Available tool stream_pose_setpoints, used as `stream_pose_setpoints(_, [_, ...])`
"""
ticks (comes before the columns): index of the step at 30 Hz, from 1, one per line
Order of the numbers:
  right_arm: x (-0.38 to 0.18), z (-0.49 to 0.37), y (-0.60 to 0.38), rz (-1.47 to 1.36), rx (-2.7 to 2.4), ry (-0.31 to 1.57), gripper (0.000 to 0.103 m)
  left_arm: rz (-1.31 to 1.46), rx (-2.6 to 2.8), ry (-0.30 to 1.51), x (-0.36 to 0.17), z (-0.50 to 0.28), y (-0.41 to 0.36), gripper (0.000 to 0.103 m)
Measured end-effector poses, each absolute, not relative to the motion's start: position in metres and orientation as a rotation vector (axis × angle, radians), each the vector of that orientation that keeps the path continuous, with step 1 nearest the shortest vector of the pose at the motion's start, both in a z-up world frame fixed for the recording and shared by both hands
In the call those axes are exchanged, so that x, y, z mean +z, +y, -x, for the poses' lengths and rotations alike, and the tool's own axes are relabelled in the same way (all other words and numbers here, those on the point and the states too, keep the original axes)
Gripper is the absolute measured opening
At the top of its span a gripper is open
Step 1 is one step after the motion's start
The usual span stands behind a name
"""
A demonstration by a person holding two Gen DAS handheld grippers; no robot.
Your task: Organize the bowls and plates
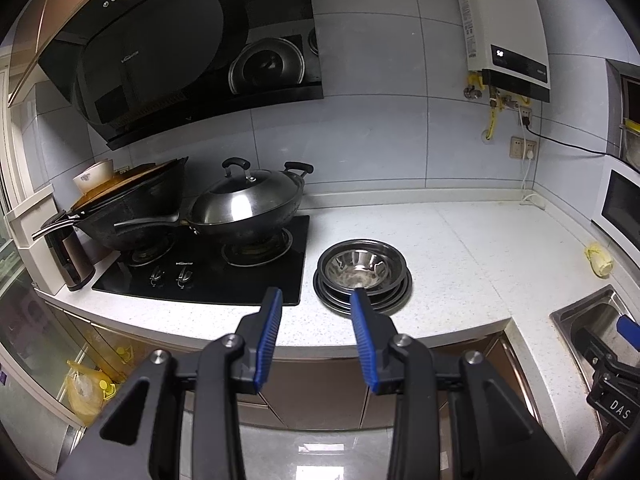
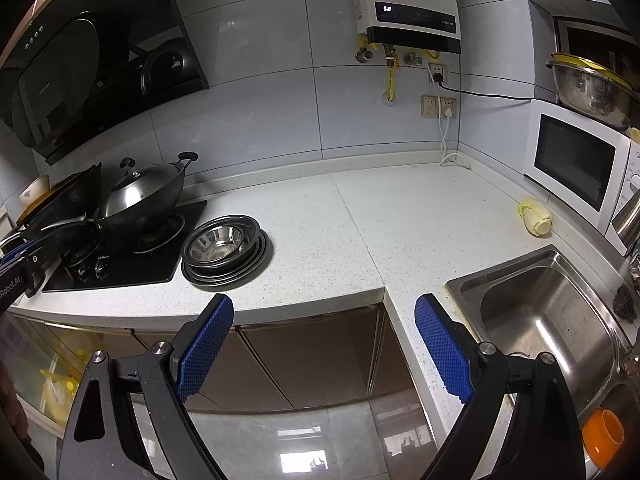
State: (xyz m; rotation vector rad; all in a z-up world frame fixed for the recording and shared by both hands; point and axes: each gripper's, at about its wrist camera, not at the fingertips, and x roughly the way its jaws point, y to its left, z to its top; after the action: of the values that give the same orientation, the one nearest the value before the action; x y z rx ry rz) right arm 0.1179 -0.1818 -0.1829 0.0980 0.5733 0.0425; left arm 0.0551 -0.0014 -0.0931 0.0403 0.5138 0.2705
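Observation:
A stack of steel plates with a steel bowl (image 1: 362, 266) on top sits on the white counter, right of the stove; it also shows in the right wrist view (image 2: 224, 250). My left gripper (image 1: 316, 298) is open and empty, held just in front of the counter edge, near the stack. My right gripper (image 2: 324, 308) is open and empty, held off the counter edge between the stack and the sink (image 2: 548, 320). The right gripper also shows at the right edge of the left wrist view (image 1: 616, 344).
A black stove (image 1: 208, 264) holds a lidded steel wok (image 1: 246, 200) and a dark wok (image 1: 136, 200). A cabbage piece (image 2: 536, 218) lies near the microwave (image 2: 576, 160). An orange cup (image 2: 604, 436) stands by the sink. A range hood (image 1: 168, 52) hangs above the stove.

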Motion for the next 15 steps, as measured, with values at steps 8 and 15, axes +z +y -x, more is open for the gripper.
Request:
stream_pose_setpoints(8, [-0.1850,-0.1175,-0.1853,-0.102,0.037,0.577,0.089,-0.043,0.266,0.515,-0.0934,-0.0553,-0.0009,0.034])
stream_pose_setpoints(15, [-0.1859,-0.1182,-0.1868,-0.102,0.037,0.581,0.089,-0.055,0.260,0.512,-0.0944,-0.0565,0.0016,0.034])
